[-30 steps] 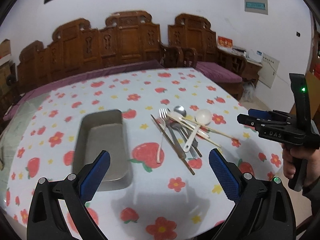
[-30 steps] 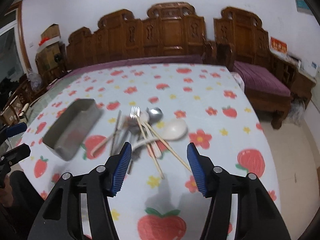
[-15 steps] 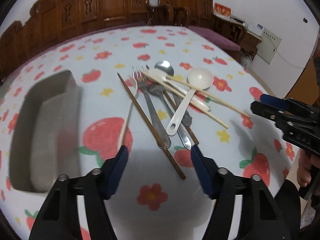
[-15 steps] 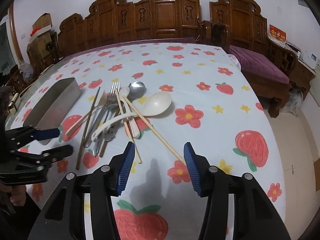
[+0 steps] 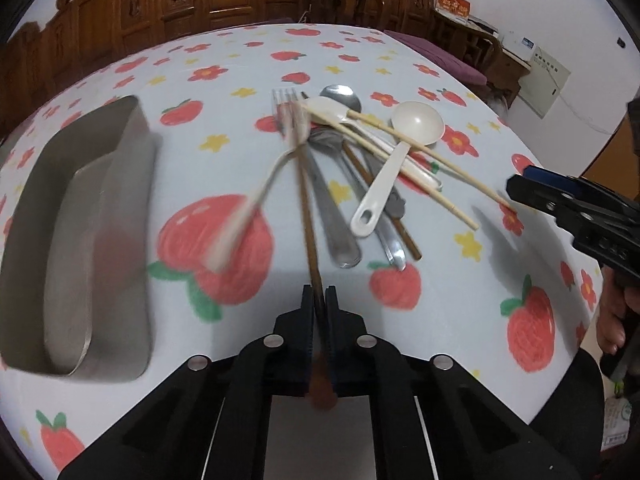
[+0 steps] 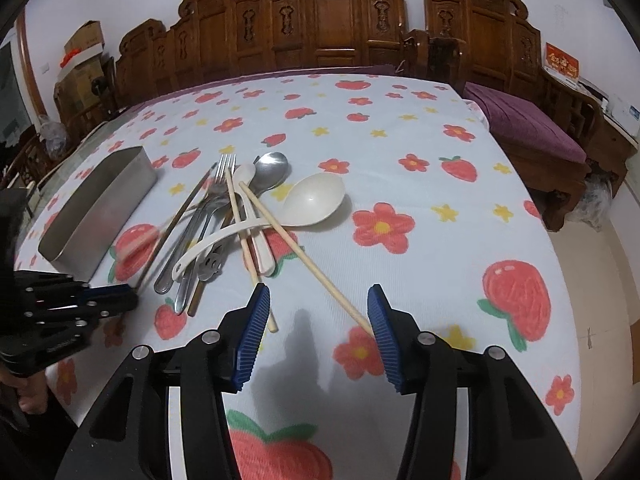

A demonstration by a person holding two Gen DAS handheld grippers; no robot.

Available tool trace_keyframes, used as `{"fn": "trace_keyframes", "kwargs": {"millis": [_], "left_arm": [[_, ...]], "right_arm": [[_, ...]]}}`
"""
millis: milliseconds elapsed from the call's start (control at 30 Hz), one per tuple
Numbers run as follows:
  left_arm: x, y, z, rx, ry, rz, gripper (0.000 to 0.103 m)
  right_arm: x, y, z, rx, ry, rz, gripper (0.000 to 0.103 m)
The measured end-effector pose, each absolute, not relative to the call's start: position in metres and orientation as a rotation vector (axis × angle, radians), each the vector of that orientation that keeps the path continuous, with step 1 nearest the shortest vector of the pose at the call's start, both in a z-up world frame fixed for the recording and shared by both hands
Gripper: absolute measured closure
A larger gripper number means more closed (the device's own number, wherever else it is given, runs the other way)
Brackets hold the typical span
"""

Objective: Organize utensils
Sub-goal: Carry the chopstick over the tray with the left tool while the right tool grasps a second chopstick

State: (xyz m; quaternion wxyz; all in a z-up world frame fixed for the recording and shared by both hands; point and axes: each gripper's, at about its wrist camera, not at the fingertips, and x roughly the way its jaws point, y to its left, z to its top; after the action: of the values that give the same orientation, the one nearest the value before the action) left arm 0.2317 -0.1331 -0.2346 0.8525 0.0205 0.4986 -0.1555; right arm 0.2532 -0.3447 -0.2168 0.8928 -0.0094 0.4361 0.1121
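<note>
Left gripper (image 5: pixel 319 300): jaws have just been closing and now clamp the near end of a dark brown chopstick (image 5: pixel 307 208), which runs away from the jaws toward the utensil pile (image 5: pixel 352 168). The chopstick's butt end shows behind the pads.

Right gripper (image 6: pixel 316 328): jaws apart, hovering low over the worktop (image 6: pixel 420 208) at the near edge of the pile. Between them lies the near tip of a pale chopstick (image 6: pixel 304 260), close beside the right-hand pad; contact cannot be told. A second pale chopstick (image 6: pixel 248 252) ends just beside the other pad.

Pile holds a white ladle (image 6: pixel 312 200), a metal fork (image 5: pixel 288 112), a metal spoon (image 6: pixel 272 168), a small white spoon (image 6: pixel 256 220) and another dark chopstick, all crossing one another on the strawberry-print cloth. A pale-handled piece (image 5: pixel 240 224) to the left of the held chopstick is blurred.

Metal tray (image 5: pixel 80 232) sits on the worktop left of the pile, apart from it; nothing seen in it.

Carved wooden benches (image 6: pixel 340 24) stand behind the worktop.
</note>
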Motion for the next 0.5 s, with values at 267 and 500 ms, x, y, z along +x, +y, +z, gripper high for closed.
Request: {"fn": "trace_keyframes", "kwargs": {"millis": [267,500], "left_arm": [[0.218,-0.116,-0.215,0.036,0.989,-0.338,0.099],[0.212,-0.113,-0.199,0.015,0.953,-0.378,0.099]], "right_arm": [[0.282,-0.329,-0.229,-0.07,0.935,0.264,0.056],[0.311,-0.319,-0.246,-0.125,1.003,0.287,0.066]]}}
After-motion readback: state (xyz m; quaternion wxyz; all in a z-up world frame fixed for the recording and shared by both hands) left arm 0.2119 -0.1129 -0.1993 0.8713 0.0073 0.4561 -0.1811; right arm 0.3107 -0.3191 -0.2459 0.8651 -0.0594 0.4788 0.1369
